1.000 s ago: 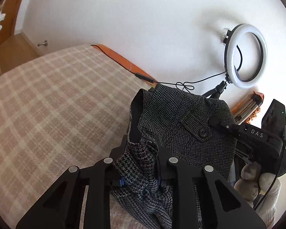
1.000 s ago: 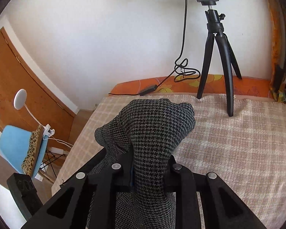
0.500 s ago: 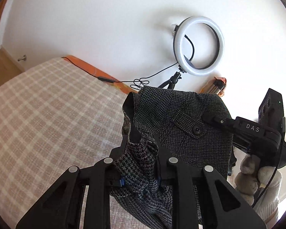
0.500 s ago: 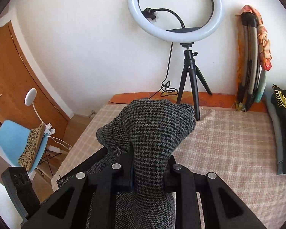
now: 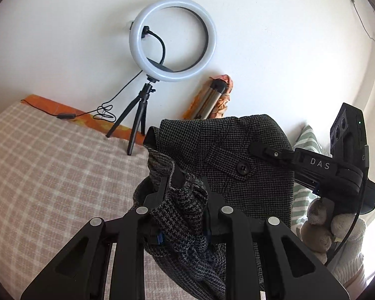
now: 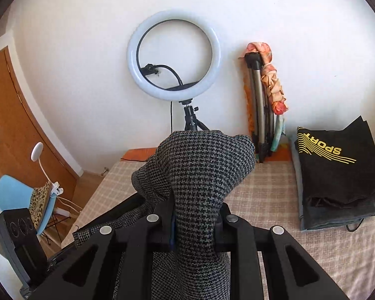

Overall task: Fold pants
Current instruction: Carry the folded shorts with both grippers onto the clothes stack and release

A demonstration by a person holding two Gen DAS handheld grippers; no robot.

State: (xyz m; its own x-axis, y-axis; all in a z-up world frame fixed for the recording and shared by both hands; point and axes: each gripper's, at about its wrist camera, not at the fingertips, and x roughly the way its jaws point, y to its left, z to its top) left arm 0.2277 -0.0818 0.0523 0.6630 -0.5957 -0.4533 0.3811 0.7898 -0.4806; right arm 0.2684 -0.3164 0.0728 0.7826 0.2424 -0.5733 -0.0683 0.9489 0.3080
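The grey houndstooth pants (image 5: 227, 155) hang in the air above the checked bed cover (image 5: 50, 170), held by both grippers. My left gripper (image 5: 185, 190) is shut on a bunched part of the fabric. My right gripper (image 6: 195, 207) is shut on another thick fold of the pants (image 6: 200, 170). In the left wrist view the right gripper (image 5: 267, 150) grips the waistband edge near a button and pocket flap (image 5: 242, 167). The lower part of the pants is hidden below the grippers.
A ring light on a tripod (image 6: 173, 55) stands at the wall on the bed's far side. A folded tripod with an orange cloth (image 6: 265, 95) leans beside it. A stack of folded clothes with a black SPORT shirt (image 6: 337, 170) lies at the right. A blue chair (image 6: 15, 195) stands by the door.
Both grippers have lifted and tilted upward with the pants; the ring light and wall moved toward the centre of both views. The stack of folded clothes has come into the right wrist view.
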